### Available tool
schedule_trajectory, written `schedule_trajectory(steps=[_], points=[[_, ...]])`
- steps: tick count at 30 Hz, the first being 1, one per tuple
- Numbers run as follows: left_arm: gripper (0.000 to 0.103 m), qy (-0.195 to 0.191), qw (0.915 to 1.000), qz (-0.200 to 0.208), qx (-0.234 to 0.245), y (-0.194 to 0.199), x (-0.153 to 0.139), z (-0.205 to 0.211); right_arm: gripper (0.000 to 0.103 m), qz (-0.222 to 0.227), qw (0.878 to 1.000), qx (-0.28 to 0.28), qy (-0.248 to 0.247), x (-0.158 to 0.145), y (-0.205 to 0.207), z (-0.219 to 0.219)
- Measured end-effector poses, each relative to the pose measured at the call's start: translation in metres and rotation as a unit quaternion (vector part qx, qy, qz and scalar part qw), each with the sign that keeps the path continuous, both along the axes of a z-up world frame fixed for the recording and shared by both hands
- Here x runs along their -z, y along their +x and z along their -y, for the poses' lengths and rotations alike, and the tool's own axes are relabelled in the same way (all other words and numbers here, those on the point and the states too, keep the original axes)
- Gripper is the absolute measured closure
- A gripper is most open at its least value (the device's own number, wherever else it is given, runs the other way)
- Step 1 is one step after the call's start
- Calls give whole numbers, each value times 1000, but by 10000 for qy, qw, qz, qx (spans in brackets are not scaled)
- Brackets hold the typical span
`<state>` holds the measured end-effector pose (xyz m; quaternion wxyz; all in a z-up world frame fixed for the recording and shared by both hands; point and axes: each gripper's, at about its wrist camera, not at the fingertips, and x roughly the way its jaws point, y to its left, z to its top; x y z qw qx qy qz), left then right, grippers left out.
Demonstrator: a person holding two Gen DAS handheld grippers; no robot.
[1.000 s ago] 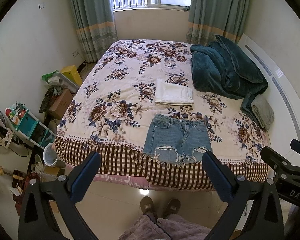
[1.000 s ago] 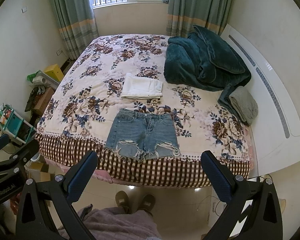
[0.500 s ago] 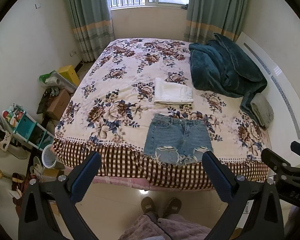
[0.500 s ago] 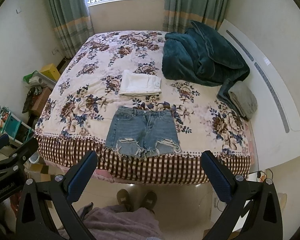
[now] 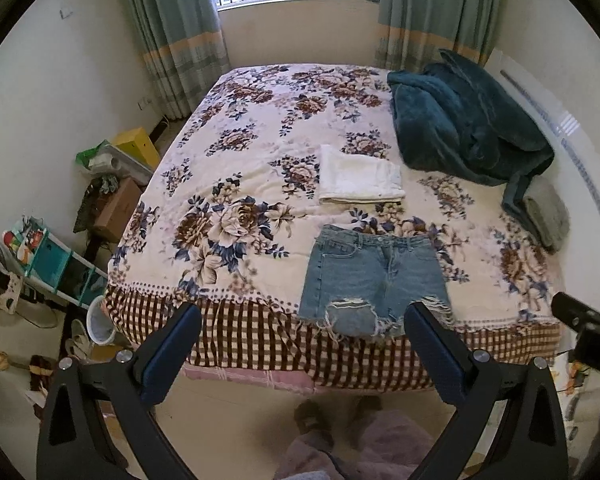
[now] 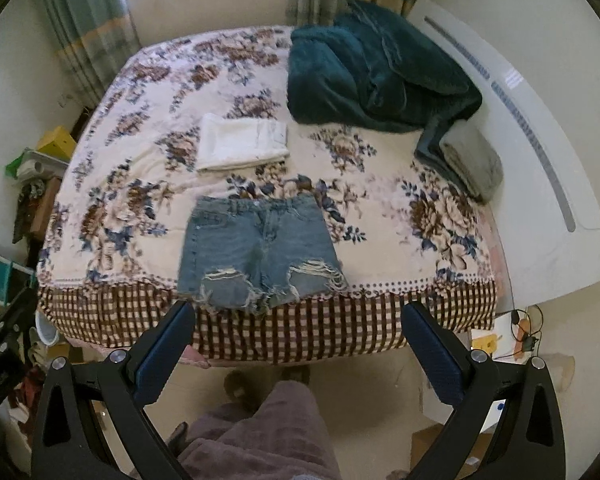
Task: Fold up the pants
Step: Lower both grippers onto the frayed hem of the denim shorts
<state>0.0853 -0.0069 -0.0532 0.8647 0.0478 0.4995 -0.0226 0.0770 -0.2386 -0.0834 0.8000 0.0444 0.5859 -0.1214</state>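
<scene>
Blue denim shorts (image 5: pixel 370 276) with frayed hems lie flat, unfolded, at the near edge of the floral bed (image 5: pixel 236 184); they also show in the right wrist view (image 6: pixel 256 252). My left gripper (image 5: pixel 302 316) is open and empty, held in the air in front of the bed's edge, short of the shorts. My right gripper (image 6: pixel 296 316) is open and empty too, just before the hems. Each gripper's black frame shows at the edge of the other's view.
A folded white garment (image 5: pixel 358 180) lies behind the shorts. A teal blanket (image 5: pixel 460 120) and grey folded cloth (image 6: pixel 472 164) lie at the right by the white headboard (image 6: pixel 540 152). Boxes and a shelf (image 5: pixel 52 256) crowd the floor at left. My legs are below.
Both grippers have moved forward toward the bed; the shorts now appear larger and closer to the fingertips. Both stayed open.
</scene>
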Motion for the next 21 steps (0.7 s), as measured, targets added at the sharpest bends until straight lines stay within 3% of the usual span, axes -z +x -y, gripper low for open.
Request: schedule_trajectory(steps=[7,12,15,19,21], points=[[0,439,9985,-114,-321,59,62,46,0,-412,9986,-245,217,96,91,84],[0,596,9952,-470,-622,103,139,106,0,-874,9894,-709,917,208,167,164],[0,555,9923,-806,-763,123,203,153,0,-1036,9854,-864,1039,276,207,210],[0,145,9860,-1402,-890,130,297,212,29,-1346,9791,-927,1213,351,233,260],[0,-105,9782,-1851,-935,125,354,246,29,-1509,9758,-992,1230,391,246,284]])
